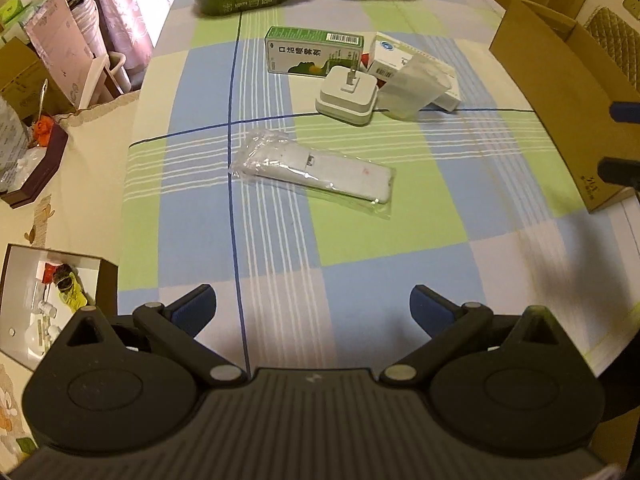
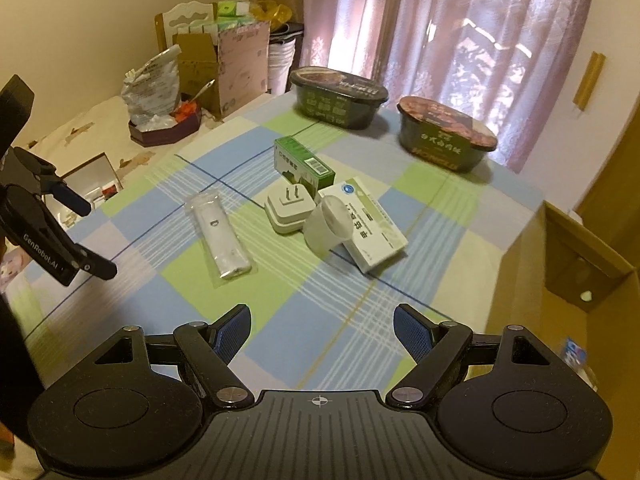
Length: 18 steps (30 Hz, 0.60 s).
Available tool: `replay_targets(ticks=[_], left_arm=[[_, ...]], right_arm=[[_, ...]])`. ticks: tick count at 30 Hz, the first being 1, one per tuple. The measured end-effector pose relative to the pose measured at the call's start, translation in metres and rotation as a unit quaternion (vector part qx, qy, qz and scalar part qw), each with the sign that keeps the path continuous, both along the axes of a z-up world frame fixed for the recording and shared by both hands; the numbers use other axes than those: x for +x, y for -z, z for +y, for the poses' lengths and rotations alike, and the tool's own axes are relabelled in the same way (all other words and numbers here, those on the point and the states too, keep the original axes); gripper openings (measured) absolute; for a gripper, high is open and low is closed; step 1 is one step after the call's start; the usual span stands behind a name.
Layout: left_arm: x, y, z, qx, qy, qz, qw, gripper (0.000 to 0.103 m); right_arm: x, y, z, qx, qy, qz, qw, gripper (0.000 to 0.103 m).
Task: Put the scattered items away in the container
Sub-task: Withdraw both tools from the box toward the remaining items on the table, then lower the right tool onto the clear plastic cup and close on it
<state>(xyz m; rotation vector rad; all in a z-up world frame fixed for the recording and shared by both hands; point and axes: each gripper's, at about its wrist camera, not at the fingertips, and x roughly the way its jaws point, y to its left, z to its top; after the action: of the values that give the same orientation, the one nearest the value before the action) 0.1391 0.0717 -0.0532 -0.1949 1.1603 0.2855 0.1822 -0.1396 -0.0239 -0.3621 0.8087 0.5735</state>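
Blue-padded fingers (image 1: 192, 308) of the left gripper (image 1: 313, 306) are spread wide and hold nothing above the blue, green and white checked tablecloth (image 1: 400, 240). The right gripper (image 2: 322, 330) is likewise spread and empty over the same cloth.

Ahead lie the scattered items: a white flat device in a clear plastic bag (image 1: 316, 170), a white wall plug adapter (image 1: 347, 95) with its prongs up, a translucent plastic cup (image 1: 412, 88) on its side resting against a white medicine box (image 2: 370, 228), and a green medicine box (image 1: 314, 51) just behind. The open brown cardboard box (image 1: 560, 96) stands at the table's right edge.

Two dark instant-meal bowls (image 2: 338, 98) sit at the far edge before pink curtains (image 2: 440, 32). The cardboard box's interior is mostly cut off, and print on the packages is too blurred to read.
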Motion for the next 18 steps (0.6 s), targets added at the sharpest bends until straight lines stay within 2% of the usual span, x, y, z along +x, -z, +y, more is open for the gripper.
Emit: replay_targets(ticks=[10, 18], left_arm=[[0.039, 0.025, 0.029, 0.015, 0.012, 0.000, 0.9998, 0.101], [0.055, 0.039, 0.042, 0.007, 0.006, -0.012, 0.9999, 0.101]], right_arm=[[0.068, 0.028, 0.023, 0.012, -0.009, 0.004, 1.000, 0.084], [0.117, 0.054, 0.047, 0.017, -0.025, 0.005, 1.000, 0.084]])
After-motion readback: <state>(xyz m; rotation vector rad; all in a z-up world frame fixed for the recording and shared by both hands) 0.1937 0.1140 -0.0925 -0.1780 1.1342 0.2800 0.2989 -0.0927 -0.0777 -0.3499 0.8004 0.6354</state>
